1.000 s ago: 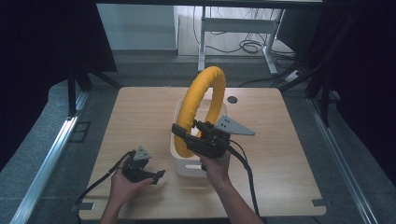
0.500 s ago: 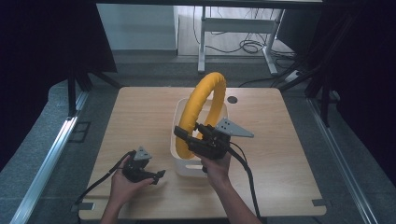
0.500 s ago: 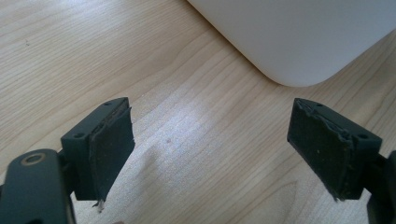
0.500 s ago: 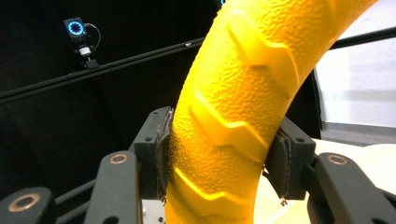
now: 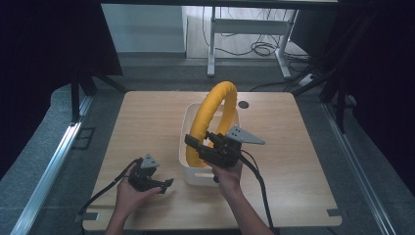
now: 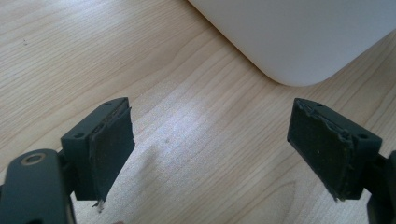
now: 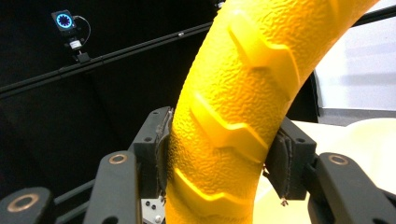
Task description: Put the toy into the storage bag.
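High view: right gripper [image 5: 199, 147] clamping yellow ring [image 5: 211, 116], holding it upright over white bin [image 5: 187, 166] on wooden table [image 5: 147, 122]; left gripper [image 5: 165, 184] resting low on table, just left of bin. Left gripper view: pads [image 6: 109, 140] standing wide apart, gripping nothing, pointing at bin corner. Right gripper view: pads [image 7: 161, 149] pressing both sides of ring.

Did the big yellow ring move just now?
Yes. The yellow ring, clamped in the right gripper, has sunk a little lower into the white bin.
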Demonstrator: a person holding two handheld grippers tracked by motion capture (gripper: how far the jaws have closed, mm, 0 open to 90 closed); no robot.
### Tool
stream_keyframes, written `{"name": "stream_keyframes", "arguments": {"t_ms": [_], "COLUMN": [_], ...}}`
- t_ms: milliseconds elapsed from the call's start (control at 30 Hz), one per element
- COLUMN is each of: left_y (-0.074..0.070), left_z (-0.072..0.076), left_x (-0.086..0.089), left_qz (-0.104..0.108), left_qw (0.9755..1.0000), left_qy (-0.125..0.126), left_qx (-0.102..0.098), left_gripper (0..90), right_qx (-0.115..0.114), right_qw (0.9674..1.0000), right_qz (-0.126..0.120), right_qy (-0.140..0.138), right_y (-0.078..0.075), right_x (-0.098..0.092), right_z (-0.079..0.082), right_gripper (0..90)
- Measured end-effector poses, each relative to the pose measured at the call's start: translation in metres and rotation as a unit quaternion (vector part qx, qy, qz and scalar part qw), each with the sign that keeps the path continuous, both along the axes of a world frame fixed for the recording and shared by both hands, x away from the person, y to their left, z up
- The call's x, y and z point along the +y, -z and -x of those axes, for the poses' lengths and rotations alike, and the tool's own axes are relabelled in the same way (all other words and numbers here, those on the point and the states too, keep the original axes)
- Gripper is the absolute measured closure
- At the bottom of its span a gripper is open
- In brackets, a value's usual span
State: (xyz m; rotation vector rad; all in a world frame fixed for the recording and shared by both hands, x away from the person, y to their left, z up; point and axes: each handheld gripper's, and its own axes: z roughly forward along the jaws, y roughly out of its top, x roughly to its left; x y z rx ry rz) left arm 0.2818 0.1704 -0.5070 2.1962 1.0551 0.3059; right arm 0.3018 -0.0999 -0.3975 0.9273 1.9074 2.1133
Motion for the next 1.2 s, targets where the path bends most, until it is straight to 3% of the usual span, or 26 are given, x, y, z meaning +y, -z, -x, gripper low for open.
{"name": "stream_keyframes", "arguments": {"t_ms": [233,433,700,833,900,1033,1200], "left_y": [0.001,0.001,0.002,0.001,0.001,0.000,-0.001], "left_z": [0.000,0.000,-0.001,-0.002,-0.002,-0.001,0.000], "left_x": [-0.001,-0.001,-0.001,-0.001,0.000,0.001,0.001], "left_qz": [0.000,0.000,-0.001,0.002,0.003,0.004,0.003], "left_qw": [1.0000,1.0000,1.0000,1.0000,1.0000,1.0000,1.0000], "left_qy": [0.001,0.002,0.003,0.002,0.001,-0.004,-0.007], "left_qx": [0.002,0.003,0.006,0.005,0.004,0.000,-0.002], "left_gripper": [14.7,14.7,14.6,14.6,14.6,14.7,14.7], "right_qx": [0.004,0.040,0.037,0.020,0.010,0.013,0.008], "right_qw": [0.9997,0.9989,0.9990,0.9991,0.9990,0.9988,0.9985], "right_qz": [0.022,0.025,0.026,0.038,0.042,0.046,0.054], "right_qy": [0.005,0.007,0.001,0.007,0.009,0.000,-0.003], "right_y": [0.004,0.012,0.013,0.011,0.008,0.004,0.006], "right_x": [0.003,0.001,-0.001,-0.003,-0.007,-0.016,-0.029], "right_z": [0.004,0.001,0.001,0.003,0.003,0.004,0.010], "right_gripper": [46.7,46.4,45.4,41.7,39.1,33.8,32.8]}}
